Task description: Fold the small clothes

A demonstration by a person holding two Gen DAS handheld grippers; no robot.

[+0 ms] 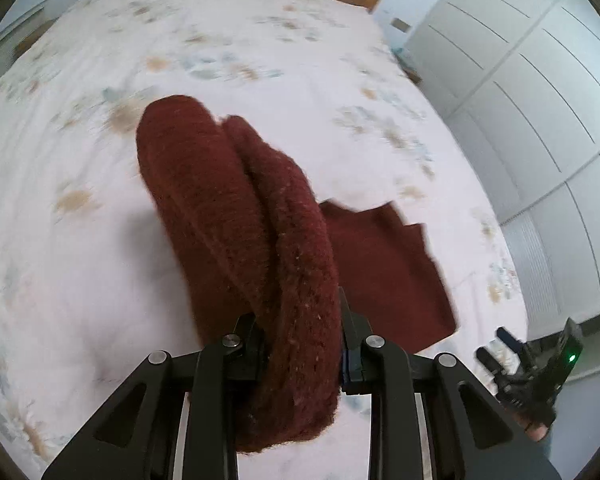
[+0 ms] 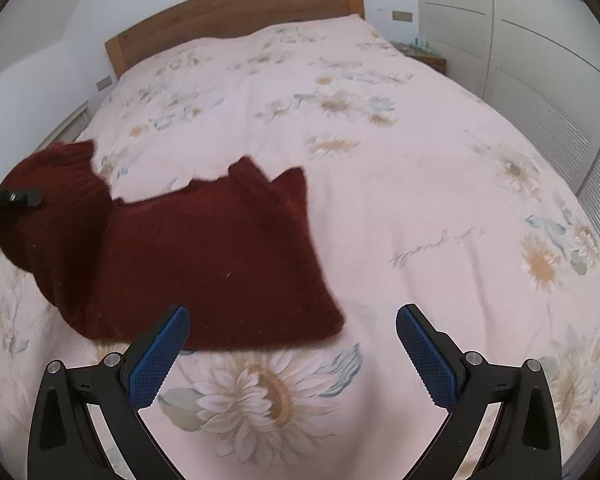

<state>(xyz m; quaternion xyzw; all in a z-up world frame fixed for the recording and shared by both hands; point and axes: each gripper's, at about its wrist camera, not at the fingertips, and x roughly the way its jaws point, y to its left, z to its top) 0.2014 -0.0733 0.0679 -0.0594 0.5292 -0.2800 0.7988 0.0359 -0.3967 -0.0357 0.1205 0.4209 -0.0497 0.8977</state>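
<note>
My two handheld grippers, black and blue.
My right gripper point(image 2: 292, 354) has black linkage arms, silver rivets, and blue ridged fingers point(image 2: 426, 354); my left gripper point(image 1: 300, 344) looks alike.

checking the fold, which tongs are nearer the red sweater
Left. The left tongs are clamped on a bunched part of the red sweater; the right tongs hang open just off its near edge.

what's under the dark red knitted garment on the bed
The dark red knitted garment lies on the floral bedspread, one end lifted, pinched in the left tongs. Only bedspread shows around it; whatever lies beneath its flat part is covered.
</note>
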